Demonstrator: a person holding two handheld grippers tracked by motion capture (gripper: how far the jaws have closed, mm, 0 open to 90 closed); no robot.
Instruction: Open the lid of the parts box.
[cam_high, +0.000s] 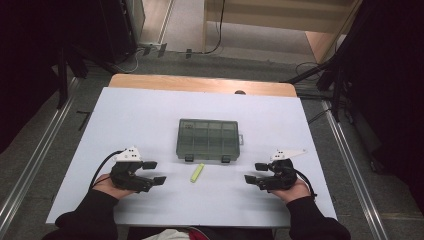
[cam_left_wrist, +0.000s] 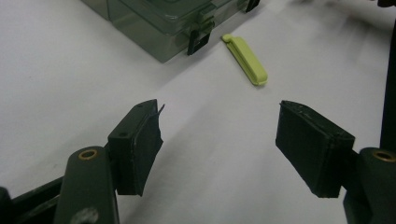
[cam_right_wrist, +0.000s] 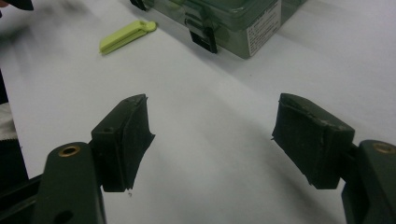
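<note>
1. The left gripper rested low over the white table, its jaws spread wide with nothing between them; the left gripper view showed only bare tabletop in the gap.
2. The right gripper sat opposite, jaws equally wide and empty, pointing inward toward the middle of the table.
3. Between the two grippers lay a small yellow-green clip, flat on the table and angled slightly, just in front of the closed organizer box but not touching it.
4. The box was translucent grey-green plastic with divided compartments and two dark latches on its near edge (whether anything sat inside could not be told).
5. The clip looked light, stiff and smooth, probably moulded plastic, so it would likely skid on the slick surface if nudged from one side.
6. Its long, narrow shape suggested pinching it across the short width near the middle, where the jaw pads would seat squarely.
7. Because it lay so flat, the jaw tips would need to come down almost touching the table to catch its edges.
</note>
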